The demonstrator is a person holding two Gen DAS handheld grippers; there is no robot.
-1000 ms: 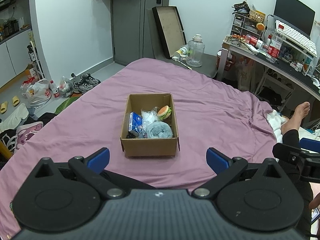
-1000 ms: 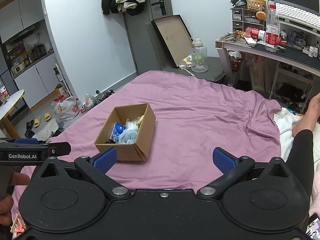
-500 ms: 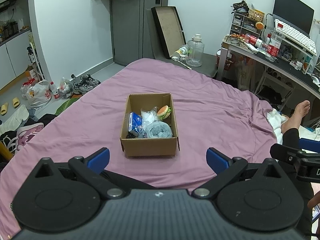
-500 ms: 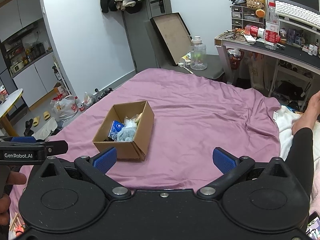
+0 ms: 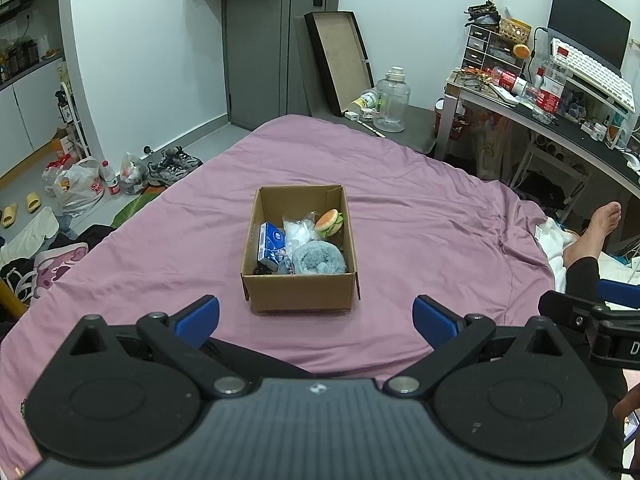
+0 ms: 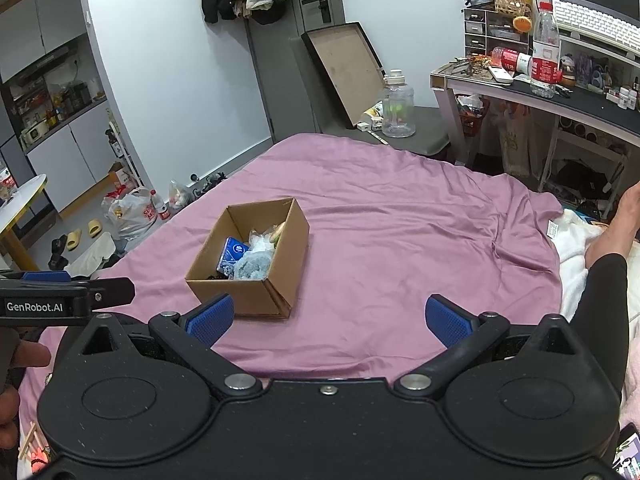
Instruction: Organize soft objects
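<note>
Looking along the left gripper (image 5: 316,316), the left wrist view showed its two blue ribbed pads spread wide and empty above a wrinkled purple bedsheet (image 5: 420,216). One open cardboard box (image 5: 299,276) sat just beyond them in the middle of the bed, nothing between. Inside lay four clear items: a blue tissue pack (image 5: 271,246) at the left, a crumpled clear plastic bag (image 5: 299,232), a round plush burger (image 5: 329,222) at the far right, and a fuzzy grey ball (image 5: 318,261) at the near right. Something small and dark sat in the near left corner, too dim to identify. A bare foot (image 5: 604,222) rested at the right edge.

From the right wrist view, the right gripper (image 6: 328,318) was likewise spread wide, holding nothing. The box (image 6: 250,292) stood to the left of its line, near the left pad. A cluttered desk (image 6: 560,100) stood far right, and a clear jug (image 6: 397,110) beyond the bed's far end.
</note>
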